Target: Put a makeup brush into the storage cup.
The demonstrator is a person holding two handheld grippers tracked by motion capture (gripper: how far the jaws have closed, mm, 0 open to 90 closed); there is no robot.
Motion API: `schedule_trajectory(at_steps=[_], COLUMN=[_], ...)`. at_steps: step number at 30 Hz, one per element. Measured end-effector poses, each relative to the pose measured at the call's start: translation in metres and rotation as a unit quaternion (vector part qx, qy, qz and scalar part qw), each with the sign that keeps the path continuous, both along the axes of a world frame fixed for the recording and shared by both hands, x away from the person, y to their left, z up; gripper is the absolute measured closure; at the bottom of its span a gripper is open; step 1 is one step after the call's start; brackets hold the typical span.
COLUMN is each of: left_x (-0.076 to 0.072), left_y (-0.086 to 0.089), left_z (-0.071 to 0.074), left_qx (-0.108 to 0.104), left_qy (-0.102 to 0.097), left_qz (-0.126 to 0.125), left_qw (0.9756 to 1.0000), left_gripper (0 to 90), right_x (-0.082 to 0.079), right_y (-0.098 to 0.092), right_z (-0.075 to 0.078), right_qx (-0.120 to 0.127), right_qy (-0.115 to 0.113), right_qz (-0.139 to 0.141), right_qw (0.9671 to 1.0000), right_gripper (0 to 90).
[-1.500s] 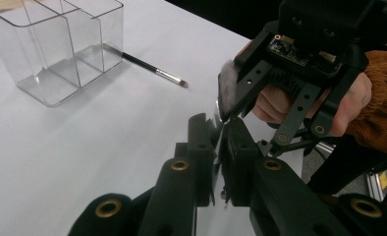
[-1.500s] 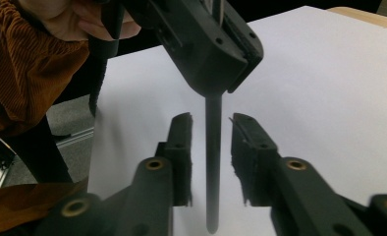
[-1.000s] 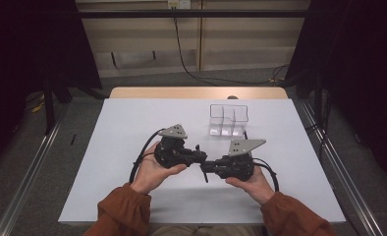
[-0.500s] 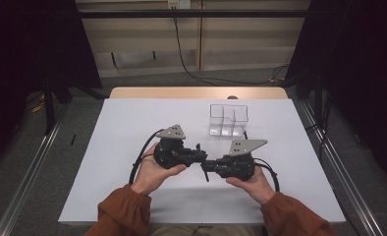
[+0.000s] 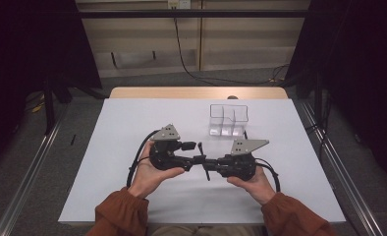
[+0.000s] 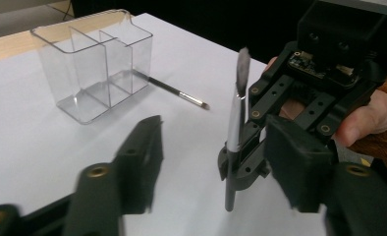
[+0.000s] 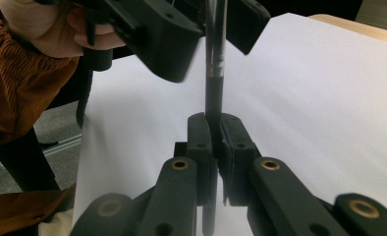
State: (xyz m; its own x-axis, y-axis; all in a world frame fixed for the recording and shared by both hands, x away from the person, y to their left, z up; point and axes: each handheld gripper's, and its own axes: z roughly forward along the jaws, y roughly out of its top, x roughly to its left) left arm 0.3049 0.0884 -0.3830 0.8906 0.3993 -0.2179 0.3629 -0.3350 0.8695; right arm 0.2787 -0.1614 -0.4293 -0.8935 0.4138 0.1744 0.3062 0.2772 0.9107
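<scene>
A slim makeup brush (image 6: 234,132) with a black handle, silver ferrule and dark bristles stands upright, clamped by its handle in my right gripper (image 7: 216,142), which is shut on it. In the high view the two grippers face each other tip to tip over the white table's front middle. My left gripper (image 6: 218,157) has just been opening; its jaws now stand apart on either side of the brush (image 7: 214,59) with a gap on each side. A clear compartmented organizer (image 5: 228,119) stands behind them, a little to the right.
A second thin brush (image 6: 177,92) lies flat on the white table (image 5: 132,118) beside the organizer (image 6: 91,64). Cables trail from both grippers toward the person's orange sleeves. Metal rails run along both sides of the table.
My left gripper's jaws have parted from the brush, which stays in the right gripper. Both hands sit where they were.
</scene>
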Motion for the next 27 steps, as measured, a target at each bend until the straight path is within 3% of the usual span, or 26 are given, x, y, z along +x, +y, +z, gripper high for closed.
schedule_trajectory(at_steps=[6,11,13,19,22,27], left_x=[-0.002,0.0,0.002,0.002,0.001,-0.002], left_y=[0.008,0.017,0.023,0.037,0.043,0.056], left_z=[-0.002,-0.004,-0.004,-0.008,-0.01,-0.011], left_qx=[0.005,-0.008,-0.014,-0.012,-0.016,-0.015], left_qy=[-0.019,-0.012,-0.006,-0.016,-0.015,-0.035], left_qz=[0.029,0.046,0.057,0.081,0.073,0.109], left_qw=[0.9994,0.9988,0.9982,0.9965,0.9971,0.9932], left_gripper=[19.3,6.6,5.1,3.1,3.1,3.0], right_x=[0.0,0.0,0.0,0.001,0.0,-0.002], right_y=[-0.002,-0.003,-0.004,-0.005,-0.005,-0.007], right_z=[0.001,0.001,0.001,0.001,0.001,0.003], right_qx=[0.001,0.002,0.003,0.003,0.003,0.005], right_qy=[-0.003,-0.003,-0.003,-0.001,-0.001,-0.004], right_qz=[-0.004,-0.008,-0.009,-0.013,-0.014,-0.02], right_qw=[1.0,1.0,0.9999,0.9999,0.9999,0.9998], right_gripper=[84.4,84.4,84.4,84.4,84.4,84.4])
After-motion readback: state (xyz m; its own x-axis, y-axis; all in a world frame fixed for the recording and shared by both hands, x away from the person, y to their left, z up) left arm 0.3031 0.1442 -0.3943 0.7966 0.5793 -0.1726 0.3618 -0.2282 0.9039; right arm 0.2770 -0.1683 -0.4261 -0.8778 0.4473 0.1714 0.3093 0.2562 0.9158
